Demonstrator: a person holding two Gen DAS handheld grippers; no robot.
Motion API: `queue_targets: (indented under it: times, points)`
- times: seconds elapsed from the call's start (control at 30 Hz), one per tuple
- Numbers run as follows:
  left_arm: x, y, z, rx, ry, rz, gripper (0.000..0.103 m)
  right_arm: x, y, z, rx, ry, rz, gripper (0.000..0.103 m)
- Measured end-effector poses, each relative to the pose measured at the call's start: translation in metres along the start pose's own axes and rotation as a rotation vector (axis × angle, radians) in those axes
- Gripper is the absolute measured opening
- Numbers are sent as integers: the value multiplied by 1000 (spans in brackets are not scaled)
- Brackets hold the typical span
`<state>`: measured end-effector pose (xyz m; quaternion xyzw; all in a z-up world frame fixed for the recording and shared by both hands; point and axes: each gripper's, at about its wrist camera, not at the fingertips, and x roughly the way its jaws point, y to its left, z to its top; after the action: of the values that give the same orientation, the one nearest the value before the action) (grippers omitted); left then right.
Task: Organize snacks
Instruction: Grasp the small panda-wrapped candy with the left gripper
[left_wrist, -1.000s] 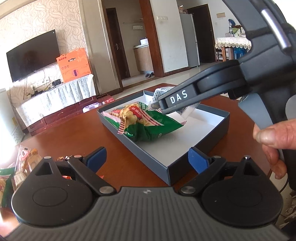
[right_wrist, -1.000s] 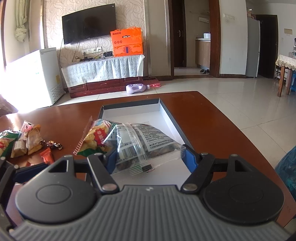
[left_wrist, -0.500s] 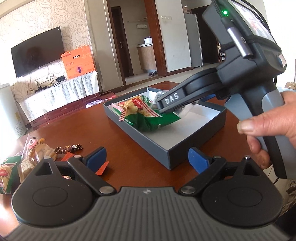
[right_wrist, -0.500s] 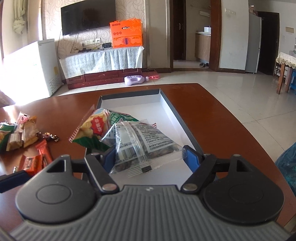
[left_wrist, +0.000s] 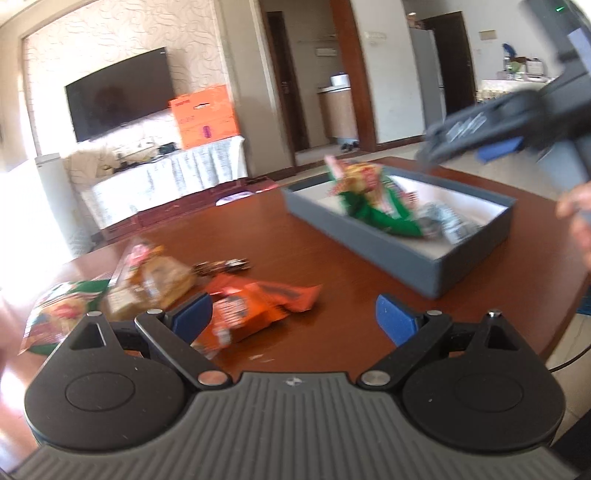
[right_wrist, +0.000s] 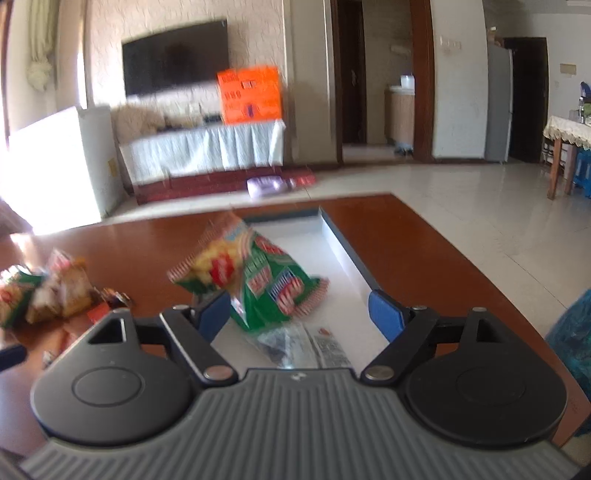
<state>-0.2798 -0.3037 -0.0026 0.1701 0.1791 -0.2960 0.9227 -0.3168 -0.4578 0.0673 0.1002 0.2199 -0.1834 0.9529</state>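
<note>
A grey box (left_wrist: 402, 251) with a white inside holds a green snack bag (left_wrist: 373, 199) (right_wrist: 266, 280) and a clear silver packet (left_wrist: 448, 221) (right_wrist: 306, 345). My right gripper (right_wrist: 297, 314) hovers over the box, its jaws opening; the clear packet lies loose below them, no longer pressed. In the left wrist view the right gripper (left_wrist: 476, 134) hangs above the box's far side. My left gripper (left_wrist: 293, 319) is open over the table, nothing between its pads. An orange packet (left_wrist: 255, 302) lies just ahead of its left finger. Several more snacks (left_wrist: 147, 280) (right_wrist: 44, 295) lie in a pile on the left.
The brown wooden table (left_wrist: 325, 273) (right_wrist: 424, 251) ends close on the right. A hand (left_wrist: 576, 214) holds the right gripper's handle. Small dark candies (left_wrist: 221, 266) lie beside the pile. A TV stand and an orange carton (left_wrist: 205, 116) stand across the room.
The right gripper has let go of the clear packet, which now lies in the box. The left gripper has swung left toward the snack pile, and the orange packet has come in front of it.
</note>
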Motion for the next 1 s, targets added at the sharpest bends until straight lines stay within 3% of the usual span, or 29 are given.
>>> queue_targets:
  times: [0.13, 0.27, 0.4, 0.47, 0.57, 0.77, 0.97, 1.0]
  points:
    - [5, 31, -12, -67, 28, 58, 97, -10, 10, 2, -21, -42, 56, 83]
    - [14, 61, -18, -161, 71, 86, 96, -8, 25, 2, -73, -31, 87, 83]
    - [23, 71, -23, -179, 111, 96, 96, -5, 41, -1, -96, -9, 173, 83]
    - [27, 73, -24, -173, 130, 84, 92, 0, 55, -6, -126, 16, 206, 83]
    - [34, 75, -25, -171, 168, 58, 76, 4, 78, -9, -175, 30, 248, 82]
    - [40, 76, -21, -188, 164, 30, 73, 2, 98, -17, -238, 44, 267, 82]
    - [39, 79, -16, -212, 155, -11, 39, 9, 95, -16, -223, 64, 259, 82]
    - [39, 79, -16, -220, 155, -15, 29, 9, 96, -16, -223, 65, 259, 82]
